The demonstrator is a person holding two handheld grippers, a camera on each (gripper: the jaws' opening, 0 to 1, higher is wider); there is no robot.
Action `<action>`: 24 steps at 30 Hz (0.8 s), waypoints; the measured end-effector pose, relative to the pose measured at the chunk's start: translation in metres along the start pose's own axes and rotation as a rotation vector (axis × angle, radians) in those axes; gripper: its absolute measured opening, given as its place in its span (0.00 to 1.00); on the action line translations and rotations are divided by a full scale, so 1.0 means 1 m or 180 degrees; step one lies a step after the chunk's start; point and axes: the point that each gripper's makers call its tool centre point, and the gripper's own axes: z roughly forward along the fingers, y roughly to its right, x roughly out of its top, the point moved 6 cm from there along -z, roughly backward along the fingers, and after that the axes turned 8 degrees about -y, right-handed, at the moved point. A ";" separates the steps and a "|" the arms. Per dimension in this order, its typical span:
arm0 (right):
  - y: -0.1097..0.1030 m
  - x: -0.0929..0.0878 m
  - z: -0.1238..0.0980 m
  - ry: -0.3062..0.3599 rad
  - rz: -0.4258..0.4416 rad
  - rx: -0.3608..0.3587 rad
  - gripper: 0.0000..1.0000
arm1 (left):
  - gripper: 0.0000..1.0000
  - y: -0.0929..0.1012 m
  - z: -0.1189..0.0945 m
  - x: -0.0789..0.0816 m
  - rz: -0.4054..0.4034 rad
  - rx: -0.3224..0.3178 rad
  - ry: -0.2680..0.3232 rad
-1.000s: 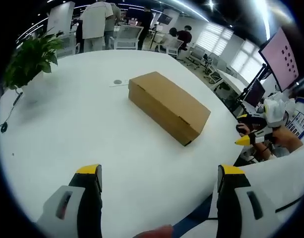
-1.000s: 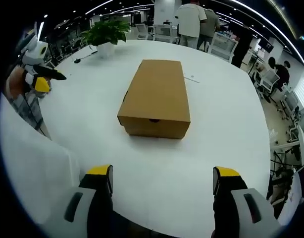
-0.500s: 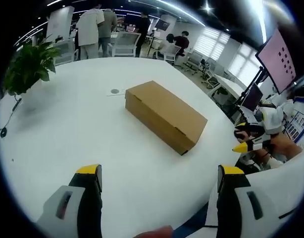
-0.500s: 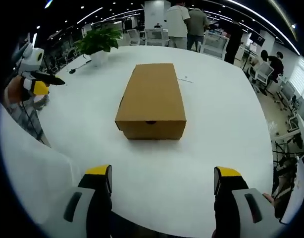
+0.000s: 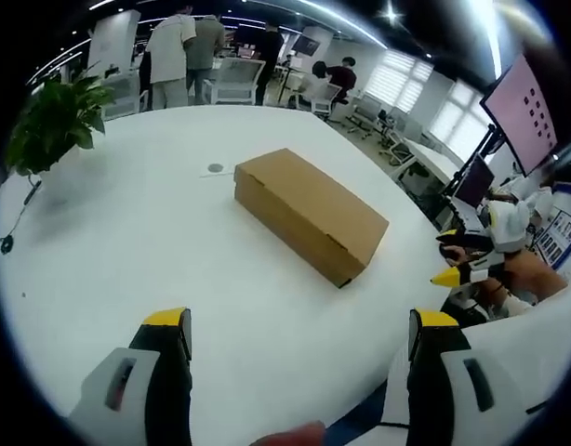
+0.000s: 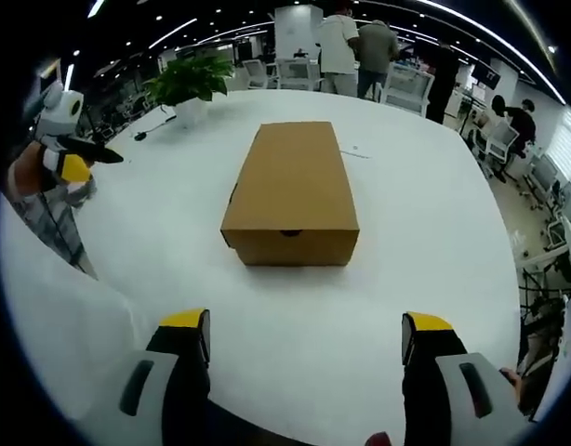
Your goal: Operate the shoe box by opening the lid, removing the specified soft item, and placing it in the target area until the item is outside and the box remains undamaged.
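1. White round table (image 5: 127,242) (image 6: 425,251) spans most of both views; glossy top, office with chairs and standing people behind it along the upper edge.
2. Brown cardboard shoe box (image 5: 309,214) (image 6: 292,190) sits on the table, lid closed. In the left gripper view it's just right of centre, running diagonally from upper left to lower right. In the right gripper view it's dead centre, short end facing the camera, small thumb notch visible at the lid's lower edge. Nothing touching it.
3. Potted plant (image 5: 53,116) (image 6: 188,82): green leaves, white pot, on the table. Upper left in both views, well apart from the box.
4. Pink monitor screen (image 5: 532,102) at the right edge of the left gripper view, off the table.
5. Left gripper (image 5: 299,325): yellow-tipped jaws at the bottom of its own view, spread wide, holding nothing, well short of the box. It also shows at the left edge of the right gripper view (image 6: 76,158), held in a person's hand.
6. Right gripper (image 6: 304,325): jaws at the bottom of its view, wide apart, empty, box straight ahead between them but not near. Shows at the right edge of the left gripper view (image 5: 462,265), yellow tip pointing left.
7. Small round grey disc (image 5: 216,168) on the table, just upper left of the box.
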 end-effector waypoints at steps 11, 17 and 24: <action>0.000 0.003 0.003 -0.0026 0.0018 0.0039 0.87 | 0.99 -0.001 0.001 0.010 -0.0015 0.0023 0.0062; 0.002 0.011 0.002 -0.0056 -0.0025 0.0049 0.87 | 0.99 -0.002 0.005 0.016 -0.0081 -0.0029 0.0126; 0.007 0.013 -0.003 -0.0019 -0.0003 0.0002 0.87 | 0.99 -0.005 0.008 0.019 -0.0038 -0.0039 0.0097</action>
